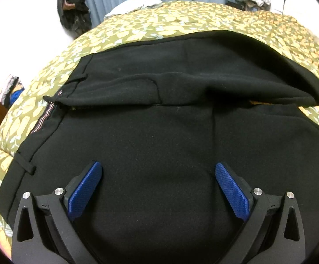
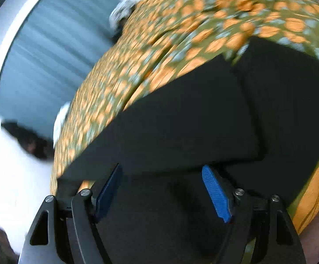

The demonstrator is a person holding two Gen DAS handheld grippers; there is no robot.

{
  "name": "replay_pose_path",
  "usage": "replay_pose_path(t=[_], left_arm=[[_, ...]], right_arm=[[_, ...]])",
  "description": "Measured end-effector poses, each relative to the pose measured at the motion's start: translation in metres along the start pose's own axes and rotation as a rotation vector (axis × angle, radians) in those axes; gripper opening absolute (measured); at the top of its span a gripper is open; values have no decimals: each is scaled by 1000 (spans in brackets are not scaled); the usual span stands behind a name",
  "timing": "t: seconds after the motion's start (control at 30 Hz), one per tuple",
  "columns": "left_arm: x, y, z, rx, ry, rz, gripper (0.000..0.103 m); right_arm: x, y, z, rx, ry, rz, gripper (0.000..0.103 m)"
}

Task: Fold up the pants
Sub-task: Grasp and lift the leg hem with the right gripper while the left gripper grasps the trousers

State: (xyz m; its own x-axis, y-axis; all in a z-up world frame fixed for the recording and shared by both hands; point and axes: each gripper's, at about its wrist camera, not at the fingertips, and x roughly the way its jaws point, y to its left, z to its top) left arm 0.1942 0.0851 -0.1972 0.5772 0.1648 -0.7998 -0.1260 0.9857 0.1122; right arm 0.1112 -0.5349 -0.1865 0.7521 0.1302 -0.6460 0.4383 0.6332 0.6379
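— Both tools gaping wide? 
— Yes, left tool and right tool are hanging open over black pants, gripping nothing. 
— Pants where? 
— Lying flat on the floral bedspread, waistband to the left; right view is blurring.
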Motion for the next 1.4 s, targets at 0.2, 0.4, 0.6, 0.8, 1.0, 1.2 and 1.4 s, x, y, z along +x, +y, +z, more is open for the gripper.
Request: replay_pose_path(t=[0.2, 0.4, 0.6, 0.8, 1.0, 1.2, 1.4], left_arm=[[-2, 0, -1, 1, 11, 10, 103], [-28, -4, 49, 3, 122, -194, 102], [-6, -18, 155, -163, 152, -491, 102], [75, -44, 201, -319, 325, -469, 102], [82, -45, 192, -321, 366, -447, 5], [-53, -1, 191, -248, 43, -421, 6], [-133, 31, 61, -284, 20, -300, 9]], right_arm=[[8, -21, 13, 173, -65, -40, 64], [-17, 5, 28, 14, -74, -38, 5], [-78, 75, 41, -281, -109, 89, 5], [-139, 108, 34, -418, -128, 197, 5], [-160, 102, 35, -494, -82, 192, 4], [-118, 92, 65, -468, -38, 190, 4], [-77, 79, 89, -489, 130, 141, 5]])
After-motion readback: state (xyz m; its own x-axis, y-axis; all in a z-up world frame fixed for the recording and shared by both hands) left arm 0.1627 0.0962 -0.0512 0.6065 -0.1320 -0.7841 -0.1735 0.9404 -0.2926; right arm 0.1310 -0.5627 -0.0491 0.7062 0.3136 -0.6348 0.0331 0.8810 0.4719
